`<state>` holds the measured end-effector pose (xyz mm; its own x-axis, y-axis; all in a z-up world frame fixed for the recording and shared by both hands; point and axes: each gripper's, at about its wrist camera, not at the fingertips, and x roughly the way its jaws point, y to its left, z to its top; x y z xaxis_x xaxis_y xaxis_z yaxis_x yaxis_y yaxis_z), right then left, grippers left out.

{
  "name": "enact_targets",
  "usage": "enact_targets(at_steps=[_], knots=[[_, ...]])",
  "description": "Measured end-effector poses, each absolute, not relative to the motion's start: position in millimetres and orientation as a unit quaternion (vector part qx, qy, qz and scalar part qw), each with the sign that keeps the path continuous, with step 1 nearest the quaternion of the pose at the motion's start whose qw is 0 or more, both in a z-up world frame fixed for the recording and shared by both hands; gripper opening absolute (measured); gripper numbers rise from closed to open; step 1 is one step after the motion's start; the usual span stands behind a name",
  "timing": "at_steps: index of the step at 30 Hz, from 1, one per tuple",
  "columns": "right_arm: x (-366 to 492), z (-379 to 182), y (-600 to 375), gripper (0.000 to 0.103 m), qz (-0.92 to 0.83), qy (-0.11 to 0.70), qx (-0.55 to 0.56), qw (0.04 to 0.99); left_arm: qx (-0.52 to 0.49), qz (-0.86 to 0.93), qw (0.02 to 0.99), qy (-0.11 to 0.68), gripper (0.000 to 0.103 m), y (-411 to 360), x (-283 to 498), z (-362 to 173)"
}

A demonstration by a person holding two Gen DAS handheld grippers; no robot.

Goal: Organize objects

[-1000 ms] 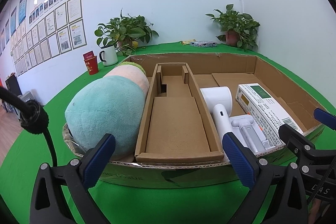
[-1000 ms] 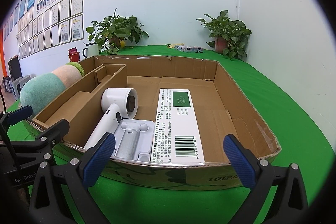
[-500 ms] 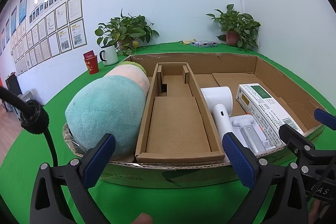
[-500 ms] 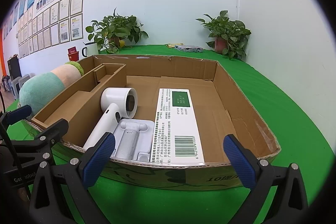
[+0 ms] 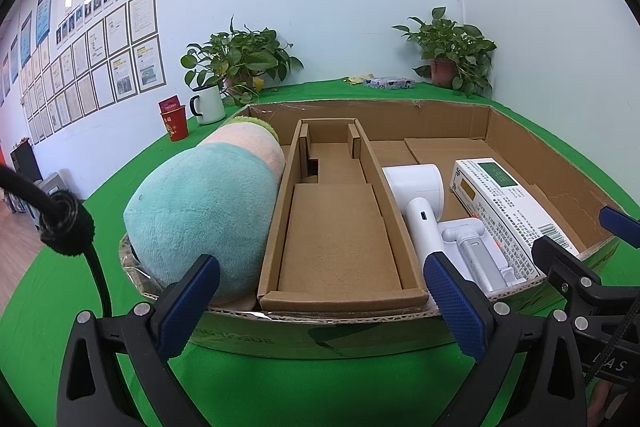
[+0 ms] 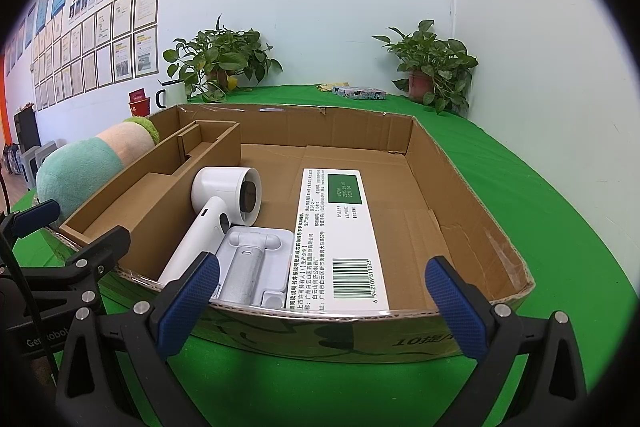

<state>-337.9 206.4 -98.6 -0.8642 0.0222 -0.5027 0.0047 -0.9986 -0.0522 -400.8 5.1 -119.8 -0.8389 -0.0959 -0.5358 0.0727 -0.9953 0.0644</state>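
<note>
A shallow cardboard box (image 5: 520, 131) (image 6: 472, 187) lies on the green table. In it, left to right: a teal and pink plush toy (image 5: 200, 203) (image 6: 80, 171), a cardboard insert (image 5: 340, 227) (image 6: 160, 183), a white hair dryer (image 5: 420, 195) (image 6: 216, 203), a white tray with a grey device (image 5: 476, 255) (image 6: 248, 259), and a white and green medicine box (image 5: 508, 203) (image 6: 340, 227). My left gripper (image 5: 320, 307) is open and empty just before the box's near wall. My right gripper (image 6: 320, 307) is open and empty beside it.
At the back stand a red cup (image 5: 175, 121), a white mug (image 5: 208, 103) and two potted plants (image 5: 240, 63) (image 5: 452, 51). A small patterned box (image 5: 388, 82) lies at the far edge. A black cable (image 5: 60, 215) hangs at the left.
</note>
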Motion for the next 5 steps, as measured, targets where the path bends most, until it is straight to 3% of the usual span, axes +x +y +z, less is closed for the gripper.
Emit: enact_targets(at_steps=[5], knots=[[-337.9,-98.6,206.5,0.102,0.965,-0.026,-0.261,0.005,0.281,-0.959,0.044,-0.021,0.103,5.2,-401.2,-120.5]])
